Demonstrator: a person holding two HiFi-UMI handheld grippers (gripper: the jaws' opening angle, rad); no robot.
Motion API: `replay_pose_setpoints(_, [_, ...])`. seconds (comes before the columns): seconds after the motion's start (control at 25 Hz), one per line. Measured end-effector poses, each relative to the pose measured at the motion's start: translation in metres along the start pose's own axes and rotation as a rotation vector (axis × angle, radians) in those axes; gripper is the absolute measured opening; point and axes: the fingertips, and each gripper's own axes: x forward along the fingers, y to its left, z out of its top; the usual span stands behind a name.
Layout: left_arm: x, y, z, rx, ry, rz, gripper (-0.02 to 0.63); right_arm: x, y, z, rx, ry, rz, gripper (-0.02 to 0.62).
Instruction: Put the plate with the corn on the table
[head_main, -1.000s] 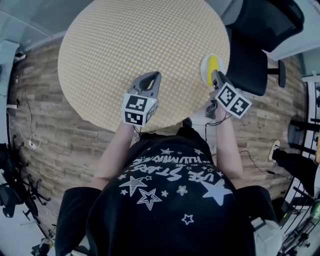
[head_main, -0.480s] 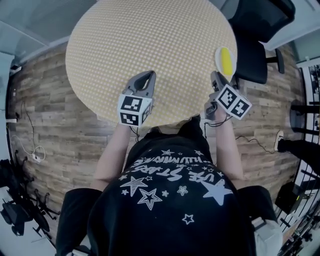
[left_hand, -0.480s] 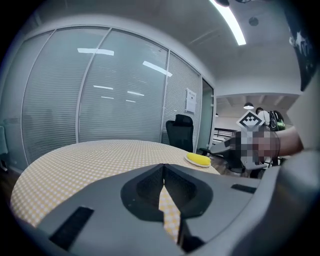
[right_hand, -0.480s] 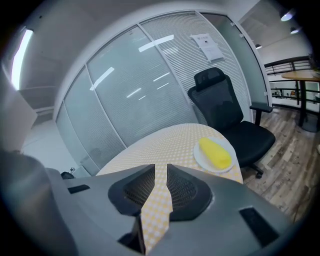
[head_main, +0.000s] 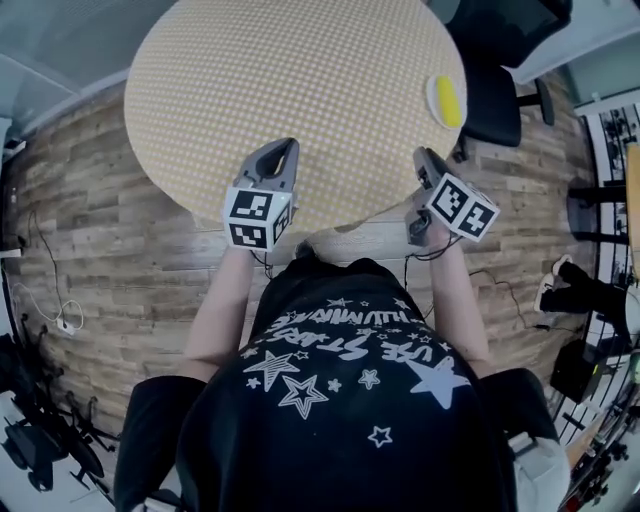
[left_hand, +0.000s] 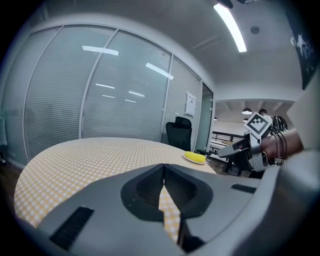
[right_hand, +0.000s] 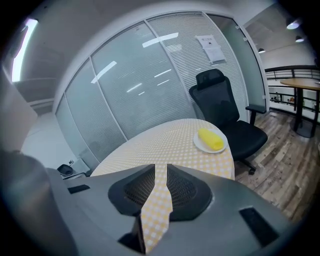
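A white plate (head_main: 432, 101) carrying a yellow corn cob (head_main: 449, 100) rests on the round yellow-checked table (head_main: 300, 80), close to its right edge. The right gripper view shows the same plate (right_hand: 200, 144) and corn (right_hand: 210, 138) well ahead of the jaws. My right gripper (head_main: 422, 156) hovers at the table's near-right edge, clear of the plate, its jaws a narrow gap apart with nothing between them (right_hand: 161, 168). My left gripper (head_main: 283, 149) is over the near edge, jaws closed together and empty (left_hand: 163, 167). The plate (left_hand: 195, 158) also appears far right in the left gripper view.
A black office chair (head_main: 500, 90) stands right beside the table behind the plate, also visible as the chair (right_hand: 220, 105) in the right gripper view. Wood plank floor (head_main: 130, 250) surrounds the table. Glass partition walls with blinds (left_hand: 100, 100) enclose the room.
One second ago the right gripper's tip was at the plate; it has since drawn back toward the person, leaving the plate on the table. The left gripper stays over the near edge.
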Motion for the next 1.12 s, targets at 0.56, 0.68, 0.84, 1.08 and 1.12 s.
replay_pose_setpoints(0.56, [-0.035,-0.069,-0.001,0.05,0.003,-0.047,0.008,-0.066,0.009,-0.03,-0.02,-0.012,0.107,0.061])
replay_pose_setpoints(0.68, [-0.038,-0.087,0.0,0.066,0.007,-0.062,0.008,-0.085,-0.001,-0.035,-0.005,-0.026,0.104,0.06])
replay_pose_setpoints(0.84, [-0.043,-0.115,0.002,0.092,0.001,-0.09,0.008,-0.11,-0.012,-0.04,-0.001,-0.051,0.111,0.058])
replay_pose_setpoints(1.08, [-0.059,-0.148,-0.003,0.107,-0.008,-0.104,0.006,-0.144,-0.017,-0.051,-0.012,-0.079,0.14,0.058])
replay_pose_setpoints(1.12, [-0.062,-0.151,-0.003,0.108,-0.01,-0.103,0.008,-0.149,-0.016,-0.053,-0.018,-0.082,0.144,0.058])
